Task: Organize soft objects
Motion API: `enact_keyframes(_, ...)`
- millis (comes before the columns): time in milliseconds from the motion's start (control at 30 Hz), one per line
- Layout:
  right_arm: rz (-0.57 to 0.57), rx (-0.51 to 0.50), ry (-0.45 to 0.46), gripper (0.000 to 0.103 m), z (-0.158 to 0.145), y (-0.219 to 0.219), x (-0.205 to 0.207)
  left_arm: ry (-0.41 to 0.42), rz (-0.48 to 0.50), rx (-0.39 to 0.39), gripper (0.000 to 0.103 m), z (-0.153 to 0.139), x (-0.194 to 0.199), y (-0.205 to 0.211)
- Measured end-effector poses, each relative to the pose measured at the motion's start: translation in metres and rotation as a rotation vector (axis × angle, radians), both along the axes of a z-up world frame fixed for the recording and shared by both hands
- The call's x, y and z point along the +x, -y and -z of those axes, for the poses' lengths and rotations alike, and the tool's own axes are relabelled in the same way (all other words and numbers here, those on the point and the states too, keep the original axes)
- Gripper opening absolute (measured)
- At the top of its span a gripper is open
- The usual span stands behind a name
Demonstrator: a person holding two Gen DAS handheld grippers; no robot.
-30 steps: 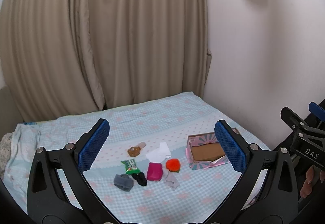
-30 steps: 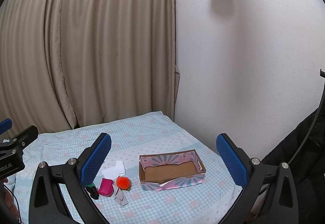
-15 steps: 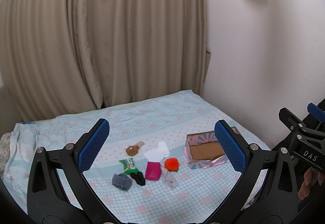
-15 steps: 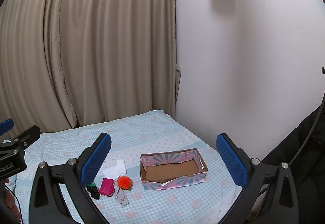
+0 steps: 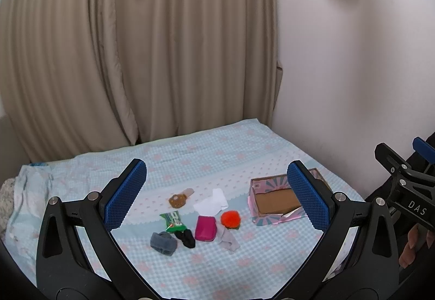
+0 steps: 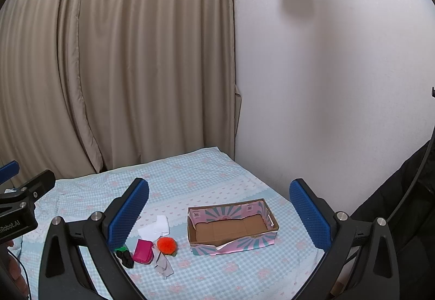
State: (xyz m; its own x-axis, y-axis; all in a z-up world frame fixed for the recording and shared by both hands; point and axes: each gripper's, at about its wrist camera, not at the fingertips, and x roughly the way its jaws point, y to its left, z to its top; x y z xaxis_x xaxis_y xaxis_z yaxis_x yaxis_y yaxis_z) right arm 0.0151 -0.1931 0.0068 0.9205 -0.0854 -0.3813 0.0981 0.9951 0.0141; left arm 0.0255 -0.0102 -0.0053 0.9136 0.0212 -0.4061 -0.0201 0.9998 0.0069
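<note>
On the bed (image 5: 217, 158), seen from the left wrist, a light blue checked sheet carries a loose cluster of small soft things. The left tongs (image 5: 217, 196) hang above it with their blue pads spread wide and nothing between them. Framed between the pads lie a brown plush piece (image 5: 177, 200), a white cloth (image 5: 212, 203), a green wrapper (image 5: 172, 221), a magenta pouch (image 5: 205, 228), an orange pompom (image 5: 230, 219), a grey sock (image 5: 163, 243), a black sock (image 5: 185, 238) and a pale grey cloth (image 5: 229, 238). The pompom sits just beside the pouch and touches the pale cloth. Right of the cluster, apart from it, stands a pink-patterned cardboard box (image 5: 272, 203), its brown floor showing, partly hidden behind the right pad. At the far right edge the other tool and some fingertips (image 5: 410, 245) of the person show. Beige curtains (image 5: 136, 41) and a white wall (image 5: 353, 69) stand behind.

From the right wrist, the right tongs (image 6: 218, 213) are likewise spread wide and hold nothing. The box (image 6: 233, 211) lies between the pads, open-topped, with only bare cardboard visible inside. To its left are the orange pompom (image 6: 166, 244), the pouch (image 6: 143, 251), the white cloth (image 6: 155, 228), the black sock (image 6: 125, 258) and the pale cloth (image 6: 163, 266), while the left pad covers the rest of the cluster. The left tool's body shows at the left edge.
</note>
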Motion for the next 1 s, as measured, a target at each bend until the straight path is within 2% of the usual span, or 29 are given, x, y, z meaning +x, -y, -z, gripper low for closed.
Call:
enact_keyframes(400, -0.003, 0.002, 0.000, 0.103, -0.003, 0.002, 0.000, 0.000, -0.004, -0.007, 0.103, 0.002, -0.002, 0.001)
enact_keyframes(567, -0.031, -0.007, -0.030, 0.103, -0.004, 0.004, 0.007, -0.042, -0.035, -0.022, 0.103, 0.009, -0.003, -0.001)
enact_keyframes(733, -0.095, -0.021, -0.080, 0.103, 0.013, 0.001, 0.019, -0.085, -0.092, -0.050, 0.103, 0.037, -0.003, -0.014)
enact_keyframes(1000, -0.150, -0.029, -0.176, 0.103, 0.081, -0.040, 0.045, -0.199, -0.079, -0.050, 0.103, 0.105, 0.017, -0.071)
